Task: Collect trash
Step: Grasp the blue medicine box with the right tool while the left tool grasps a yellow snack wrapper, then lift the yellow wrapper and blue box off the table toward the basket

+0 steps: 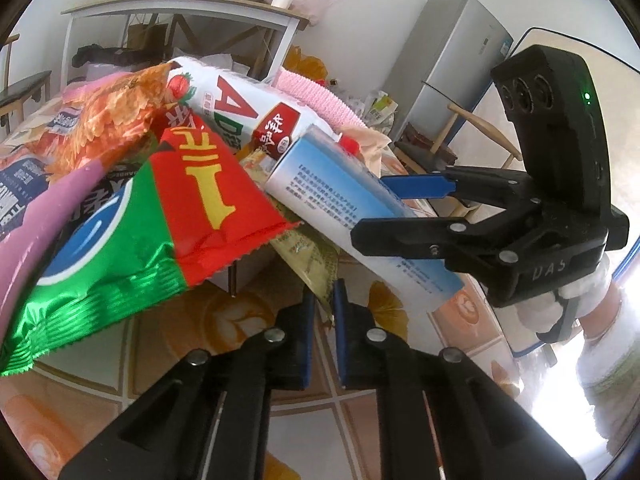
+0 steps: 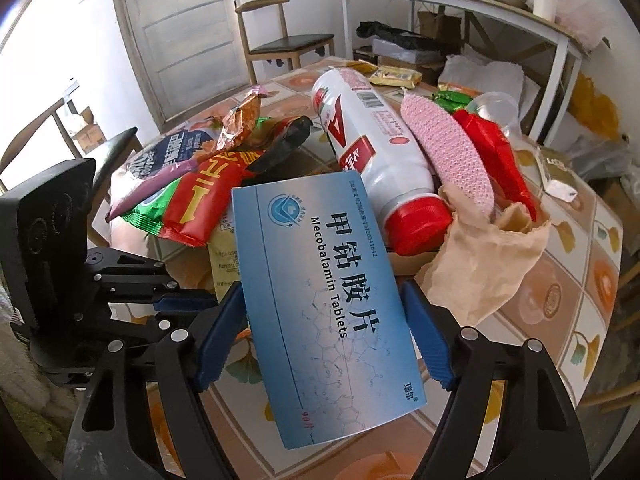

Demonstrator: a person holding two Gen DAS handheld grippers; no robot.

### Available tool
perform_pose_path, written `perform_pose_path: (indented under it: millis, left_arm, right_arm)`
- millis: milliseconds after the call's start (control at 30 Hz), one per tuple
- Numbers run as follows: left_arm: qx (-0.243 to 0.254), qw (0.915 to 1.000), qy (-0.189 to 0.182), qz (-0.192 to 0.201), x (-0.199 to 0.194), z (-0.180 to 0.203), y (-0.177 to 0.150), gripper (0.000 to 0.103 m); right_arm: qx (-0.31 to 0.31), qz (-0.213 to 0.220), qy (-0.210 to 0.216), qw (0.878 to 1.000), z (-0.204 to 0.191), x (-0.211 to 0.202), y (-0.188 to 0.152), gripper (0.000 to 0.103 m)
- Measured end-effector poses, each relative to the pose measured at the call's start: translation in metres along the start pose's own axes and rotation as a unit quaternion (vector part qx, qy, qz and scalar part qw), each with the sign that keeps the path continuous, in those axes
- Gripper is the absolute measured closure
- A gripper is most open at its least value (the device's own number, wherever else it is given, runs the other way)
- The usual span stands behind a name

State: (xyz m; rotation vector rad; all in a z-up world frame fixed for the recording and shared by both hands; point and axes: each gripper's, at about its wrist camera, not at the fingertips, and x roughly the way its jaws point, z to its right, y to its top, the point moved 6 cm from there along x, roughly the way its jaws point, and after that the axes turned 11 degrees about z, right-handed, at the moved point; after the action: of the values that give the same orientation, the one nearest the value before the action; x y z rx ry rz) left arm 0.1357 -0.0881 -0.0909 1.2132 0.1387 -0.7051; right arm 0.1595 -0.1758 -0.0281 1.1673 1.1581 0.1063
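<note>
My right gripper (image 2: 324, 312) is shut on a blue Mecobalamin tablet box (image 2: 324, 292), held over the trash pile; the box also shows in the left wrist view (image 1: 340, 200), with the right gripper (image 1: 384, 208) around it. My left gripper (image 1: 323, 304) is shut on the edge of a yellowish wrapper (image 1: 308, 258) under the pile. The pile holds a red-green snack bag (image 1: 160, 216), a white bottle with red cap (image 2: 372, 152), a pink sponge (image 2: 452, 148) and a brown paper bag (image 2: 480, 264).
The pile lies on a tiled-pattern tablecloth (image 2: 576, 280). A red wrapper (image 2: 496, 152) and clear cup (image 2: 496, 108) lie behind. A chair (image 2: 280, 40), door, shelf table (image 2: 460, 0) and fridge (image 1: 452, 68) surround the table.
</note>
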Motion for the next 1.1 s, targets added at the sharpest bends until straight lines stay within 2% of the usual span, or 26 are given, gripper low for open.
perform_pose_path:
  millis: [467,600,800,1000,1100]
  left_arm:
    - [0.017,0.9996,-0.020,0.003,0.005,0.022,-0.002,0.099]
    - [0.024,0.9992,-0.033,-0.002,0.004,0.029,-0.006,0.100]
    - [0.035,0.9979,-0.053,-0.010,0.003,0.040,-0.010,0.100]
    - [0.043,0.9979,-0.047,-0.014,0.003,0.040,-0.007,0.100]
    - [0.046,0.9979,-0.042,-0.018,0.000,0.040,-0.007,0.100]
  right_arm:
    - [0.031,0.012,-0.024,0.999,0.005,-0.030,-0.014,0.030]
    - [0.059,0.008,-0.046,0.997,0.012,-0.045,-0.032,0.030]
    - [0.112,-0.014,-0.103,0.988,0.025,-0.059,-0.067,0.030]
    - [0.134,-0.030,-0.154,0.979,0.028,-0.060,-0.084,0.029]
    - [0.134,-0.032,-0.158,0.978,0.027,-0.058,-0.083,0.022]
